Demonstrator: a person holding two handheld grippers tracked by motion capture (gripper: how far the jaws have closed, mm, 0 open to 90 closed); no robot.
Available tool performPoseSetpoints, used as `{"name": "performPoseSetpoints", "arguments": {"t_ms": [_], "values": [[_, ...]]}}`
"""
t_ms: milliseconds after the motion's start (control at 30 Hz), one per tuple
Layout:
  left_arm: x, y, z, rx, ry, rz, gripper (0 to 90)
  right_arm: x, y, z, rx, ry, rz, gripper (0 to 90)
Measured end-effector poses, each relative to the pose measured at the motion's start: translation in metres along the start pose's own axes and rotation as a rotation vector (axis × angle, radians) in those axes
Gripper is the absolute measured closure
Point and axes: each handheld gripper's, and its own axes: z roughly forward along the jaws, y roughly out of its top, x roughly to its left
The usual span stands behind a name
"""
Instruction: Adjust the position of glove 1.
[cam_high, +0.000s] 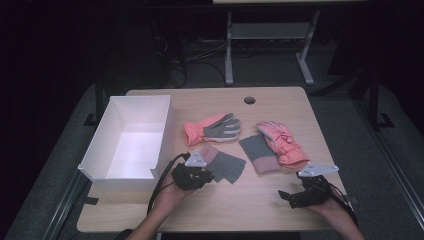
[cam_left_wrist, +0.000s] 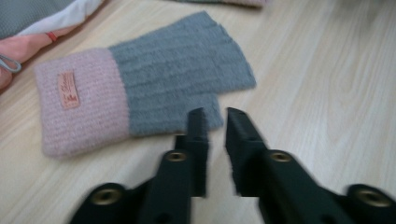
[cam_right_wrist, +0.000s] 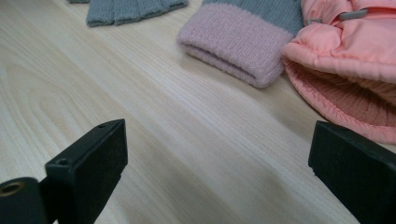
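Knit mitten (cam_left_wrist: 140, 88) lies limp before the left gripper (cam_left_wrist: 212, 119), jaws nearly together, pinching nothing.
Soft, light; likely best pinched at its grey edge. Right gripper (cam_right_wrist: 217, 154) spread wide.

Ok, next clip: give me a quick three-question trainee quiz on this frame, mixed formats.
1. True or false: the white box has a glove inside it.
2. Multiple choice: the left tongs are closest to which item? A) the orange ski glove by the table's hole B) the grey and pink knit mitt C) the white box
3. Fill in: the right tongs have jaws standing wide ____ over bare table.

Key: 1. False, the box looks empty. 2. B, the nearly closed jaws sit at the mitt's grey edge. 3. Apart (open), holding nothing.
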Motion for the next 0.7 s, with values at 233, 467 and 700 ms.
{"name": "performPoseSetpoints", "arguments": {"t_ms": [233, 467, 700], "values": [[0.004, 0.013, 0.002, 0.005, 0.012, -0.009, 89.7, 0.001, 0.001, 0.0, -0.005, 0.005, -0.002, 4.2], [0.009, 0.035, 0.015, 0.019, 0.032, 0.02, 89.7, 0.0, 0.0, 0.001, -0.004, 0.007, -0.004, 4.2], [0.021, 0.053, 0.029, 0.017, 0.047, 0.024, 89.7, 0.0, 0.0, 0.001, -0.004, 0.011, -0.004, 4.2]]}}
